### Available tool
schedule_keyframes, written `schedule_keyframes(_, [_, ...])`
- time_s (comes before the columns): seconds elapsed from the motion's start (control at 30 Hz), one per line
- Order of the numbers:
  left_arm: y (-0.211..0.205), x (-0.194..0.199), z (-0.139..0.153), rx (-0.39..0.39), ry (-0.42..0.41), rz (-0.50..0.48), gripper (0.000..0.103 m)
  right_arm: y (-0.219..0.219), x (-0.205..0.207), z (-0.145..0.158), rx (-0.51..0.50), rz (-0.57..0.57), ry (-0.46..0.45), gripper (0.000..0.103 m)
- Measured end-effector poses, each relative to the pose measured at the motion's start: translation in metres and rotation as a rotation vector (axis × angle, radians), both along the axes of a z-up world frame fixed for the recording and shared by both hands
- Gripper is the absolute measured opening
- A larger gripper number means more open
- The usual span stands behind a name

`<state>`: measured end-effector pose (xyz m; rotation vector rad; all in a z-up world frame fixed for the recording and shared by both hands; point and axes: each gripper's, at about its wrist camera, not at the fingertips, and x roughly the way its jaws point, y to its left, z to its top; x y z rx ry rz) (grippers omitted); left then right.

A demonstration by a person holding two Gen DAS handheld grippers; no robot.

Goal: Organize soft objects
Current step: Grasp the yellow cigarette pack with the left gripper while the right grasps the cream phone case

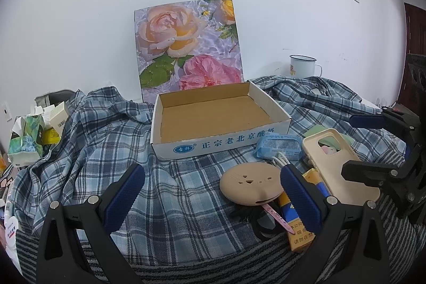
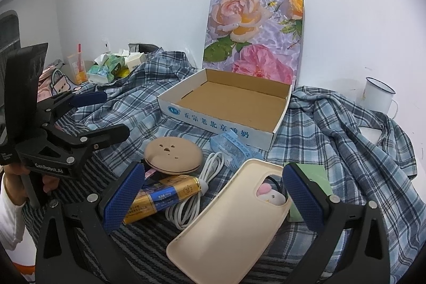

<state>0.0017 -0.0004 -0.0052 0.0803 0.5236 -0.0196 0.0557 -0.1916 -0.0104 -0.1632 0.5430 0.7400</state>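
close to the cameras, both grippers hang over a bed with their blue pads spread wide, and neither one holds a thing. the left gripper [image 1: 213,193] sits above the plaid shirt [image 1: 87,140], with its right pad next to a round tan case [image 1: 250,184]. the right gripper [image 2: 213,197] is wide open too, and the cream phone case [image 2: 226,225] lies between its pads, flat on the striped blanket [image 2: 138,254].

through the hole in the phone case a small pink and white soft toy [image 2: 270,194] peeks out. beside it on the left are a coiled white cable [image 2: 197,193] and a gold and blue box [image 2: 162,200], touching each other. a green pad [image 2: 314,177] lies just right of the phone case.

a bit farther back is a blue tissue pack [image 2: 231,148], right by the front wall of the open cardboard box [image 2: 213,121] — the box has nothing in it. the plaid shirt spreads around the box on both sides.

behind the box a flower picture [image 1: 186,47] leans on the white wall. far right stands a white mug [image 1: 302,65]. far left is a green tissue pack [image 1: 25,140] — other small boxes crowd beside it.
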Motion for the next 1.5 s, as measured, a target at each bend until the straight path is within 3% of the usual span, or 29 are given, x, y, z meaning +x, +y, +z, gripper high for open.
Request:
schedule_keyframes(0.43, [-0.003,0.004,-0.004,-0.005,0.043,-0.056,0.103,-0.027,-0.006,0.014,0.119,-0.094,-0.062,0.103])
schedule_keyframes(0.57, [-0.002,0.003,-0.004,-0.088,0.084,-0.146,0.103,-0.027,0.002,0.012,0.12,-0.102,-0.027,0.103])
schedule_keyframes(0.67, [-0.006,0.004,-0.008,-0.171,0.165,-0.215,0.103,-0.028,0.003,0.01,0.119,-0.102,-0.021,0.103])
schedule_keyframes(0.8, [-0.027,0.004,-0.024,-0.176,0.271,-0.22,0.103,-0.029,0.003,0.009,0.118,-0.1,-0.014,0.103])
schedule_keyframes(0.9, [-0.031,0.005,-0.037,-0.274,0.36,-0.231,0.103,-0.029,0.003,0.009,0.122,-0.101,-0.013,0.103])
schedule_keyframes(1.03, [-0.032,0.005,-0.042,-0.322,0.384,-0.243,0.102,-0.034,0.003,0.01,0.15,-0.104,-0.013,0.103])
schedule_keyframes(1.2, [-0.031,0.004,-0.047,-0.407,0.43,-0.3,0.074,-0.032,0.005,0.009,0.139,-0.102,-0.001,0.103])
schedule_keyframes(1.3, [-0.032,0.005,-0.051,-0.401,0.439,-0.293,0.062,-0.03,0.004,0.008,0.132,-0.101,-0.004,0.103])
schedule_keyframes(1.5, [-0.028,0.001,-0.048,-0.444,0.403,-0.315,0.061,-0.029,0.004,0.007,0.131,-0.103,0.004,0.103])
